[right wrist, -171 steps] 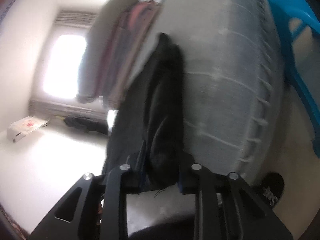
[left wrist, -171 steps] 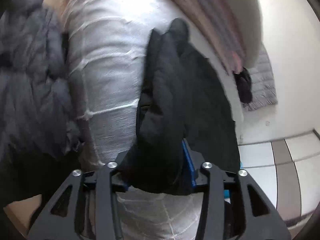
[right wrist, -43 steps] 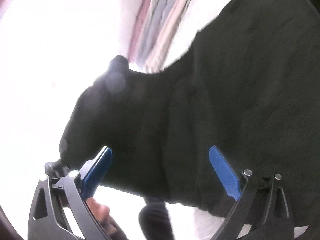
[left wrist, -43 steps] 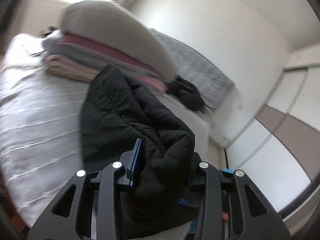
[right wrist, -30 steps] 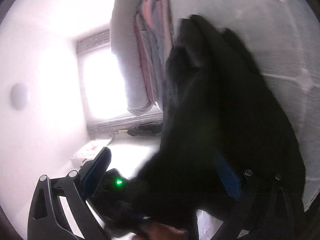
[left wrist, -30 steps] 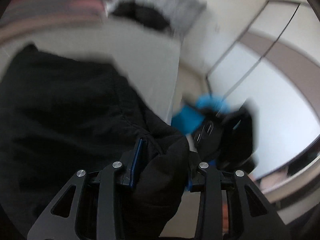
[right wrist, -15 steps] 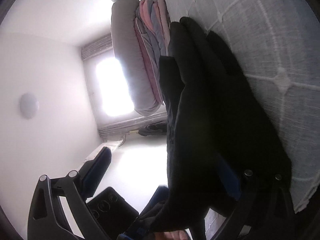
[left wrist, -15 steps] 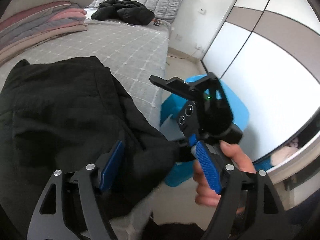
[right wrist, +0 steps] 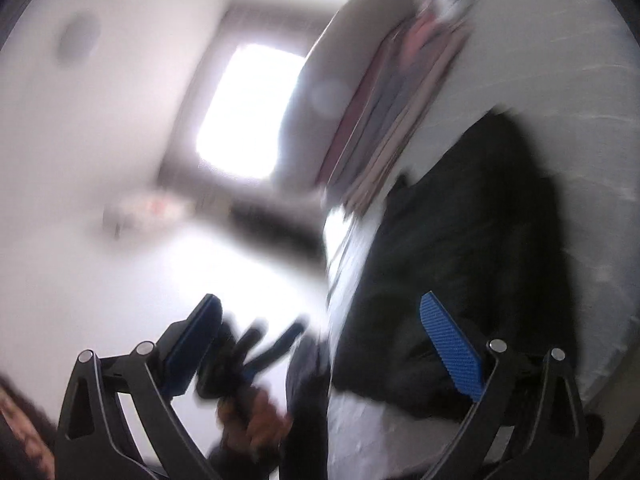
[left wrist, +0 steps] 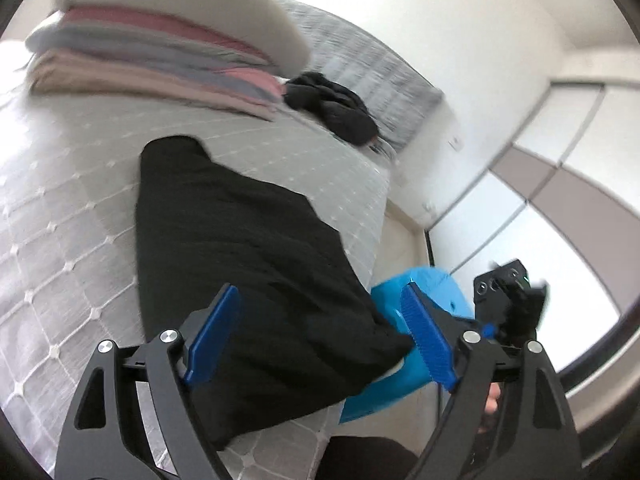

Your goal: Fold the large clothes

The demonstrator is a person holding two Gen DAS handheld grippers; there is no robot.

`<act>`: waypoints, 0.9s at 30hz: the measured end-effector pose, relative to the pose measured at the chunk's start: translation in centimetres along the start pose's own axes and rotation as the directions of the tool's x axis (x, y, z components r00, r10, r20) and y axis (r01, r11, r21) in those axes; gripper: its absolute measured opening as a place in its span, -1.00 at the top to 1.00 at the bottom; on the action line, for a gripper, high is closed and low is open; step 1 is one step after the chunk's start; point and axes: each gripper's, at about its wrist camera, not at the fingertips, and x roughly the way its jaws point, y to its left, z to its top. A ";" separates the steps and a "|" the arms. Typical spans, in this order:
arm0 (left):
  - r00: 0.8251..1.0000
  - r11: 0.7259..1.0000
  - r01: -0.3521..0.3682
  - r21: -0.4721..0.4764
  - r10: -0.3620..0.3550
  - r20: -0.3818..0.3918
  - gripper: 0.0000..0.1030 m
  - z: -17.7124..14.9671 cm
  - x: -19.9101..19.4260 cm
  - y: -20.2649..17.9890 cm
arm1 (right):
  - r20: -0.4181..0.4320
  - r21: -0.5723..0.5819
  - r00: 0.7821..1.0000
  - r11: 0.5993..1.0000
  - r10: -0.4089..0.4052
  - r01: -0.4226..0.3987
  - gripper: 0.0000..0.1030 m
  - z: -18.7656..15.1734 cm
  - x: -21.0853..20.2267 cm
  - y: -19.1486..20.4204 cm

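Black garment lies folded on the bed, both tools released.

The black garment rests on the grey quilted bed, its near end at the bed's edge beside a blue stool. The left tool has its blue pads spread wide over the cloth and grips nothing; the right tool is also spread wide (this view is blurred). A stack of folded blankets and another dark garment lie farther back on the bed.

No legible text or labels anywhere.
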 end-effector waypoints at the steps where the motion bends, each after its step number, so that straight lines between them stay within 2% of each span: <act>1: 1.000 1.000 -0.007 -0.015 0.007 -0.001 -0.54 0.1 0.3 0.5 | -0.058 -0.007 0.998 1.000 0.000 0.000 -0.86 -0.1 1.0 0.1; 2: 1.000 1.000 -0.009 -0.024 0.009 -0.006 -0.54 0.0 0.8 1.0 | -0.124 -0.010 0.992 0.999 -0.037 0.036 -0.86 -0.5 2.3 -0.2; 3: 1.000 0.999 -0.010 -0.036 0.009 -0.024 -0.54 -0.4 1.1 1.5 | -0.184 -0.016 0.971 0.988 -0.155 0.154 -0.86 -1.0 3.3 -1.3; 5: 0.997 0.999 -0.007 -0.052 0.002 -0.083 -0.54 -1.3 2.4 2.1 | -0.232 -0.029 0.920 0.948 -0.315 0.317 -0.84 -2.3 3.3 -3.6; 6: 0.992 0.998 -0.007 -0.058 0.000 -0.125 -0.54 -2.0 3.5 2.3 | -0.252 -0.012 0.898 0.929 -0.360 0.369 -0.72 -3.2 3.1 -5.7; 7: 0.990 0.999 -0.005 -0.051 -0.003 -0.138 -0.54 -2.6 4.2 2.3 | -0.259 0.002 0.896 0.927 -0.361 0.375 -0.65 -3.7 2.9 -6.7; 8: 0.990 1.000 -0.016 -0.025 0.013 -0.143 -0.55 -3.2 4.7 2.1 | -0.253 0.015 0.899 0.928 -0.358 0.373 -0.48 -4.1 2.3 -7.3; 9: 0.990 0.999 -0.036 0.016 0.037 -0.139 -0.56 -3.6 4.9 1.6 | -0.247 0.021 0.899 0.925 -0.363 0.379 -0.41 -4.1 1.7 -7.3; 10: 0.989 0.998 -0.047 0.043 0.053 -0.137 -0.56 -3.7 4.8 1.2 | -0.247 0.020 0.898 0.924 -0.364 0.381 -0.41 -4.0 1.4 -7.1; 11: 0.987 0.996 -0.057 0.066 0.066 -0.144 -0.56 -3.6 4.8 0.9 | -0.253 0.004 0.888 0.918 -0.383 0.397 -0.40 -3.8 1.1 -6.7; 13: 0.985 0.996 -0.057 0.073 0.068 -0.156 -0.56 -2.8 4.5 0.9 | -0.247 -0.025 0.861 0.891 -0.444 0.453 -0.41 -3.1 0.7 -6.0; 14: 0.986 0.996 -0.053 0.071 0.064 -0.153 -0.56 -2.3 3.9 0.9 | -0.236 -0.039 0.867 0.895 -0.440 0.444 -0.43 -2.8 0.6 -5.3; 15: 0.987 0.996 -0.056 0.072 0.066 -0.145 -0.56 -1.8 3.5 1.0 | -0.214 -0.070 0.875 0.900 -0.434 0.429 -0.54 -2.4 0.4 -4.5; 16: 0.989 0.995 -0.069 0.075 0.078 -0.128 -0.57 -1.3 2.6 1.5 | -0.203 -0.087 0.870 0.894 -0.449 0.440 -0.62 -2.5 0.3 -3.9; 17: 0.989 0.994 -0.086 0.071 0.094 -0.117 -0.58 -0.9 2.0 2.1 | -0.182 -0.111 0.850 0.869 -0.495 0.482 -0.74 -2.3 0.2 -3.4; 19: 0.987 0.994 -0.104 0.012 0.105 -0.122 -0.59 -0.2 1.4 4.0 | -0.165 -0.127 0.828 0.844 -0.536 0.521 -0.75 -1.9 -0.7 -3.2; 21: 0.986 0.991 -0.107 -0.075 0.097 -0.134 -0.61 0.4 0.9 6.3 | -0.163 -0.099 0.837 0.853 -0.522 0.513 -0.78 -1.5 -1.2 -3.9; 23: 0.981 0.980 -0.098 -0.175 0.066 -0.180 -0.62 0.6 1.4 9.1 | -0.179 -0.068 0.837 0.856 -0.517 0.513 -0.81 -1.3 -1.5 -5.0; 25: 0.975 0.967 -0.091 -0.236 0.038 -0.220 -0.62 0.4 2.4 11.2 | -0.238 -0.023 0.850 0.877 -0.471 0.479 -0.82 -1.0 -1.3 -6.5; 27: 0.967 0.953 -0.081 -0.291 0.005 -0.253 -0.62 -0.1 3.8 12.9 | -0.278 0.005 0.844 0.878 -0.458 0.478 -0.82 -0.2 -1.0 -7.6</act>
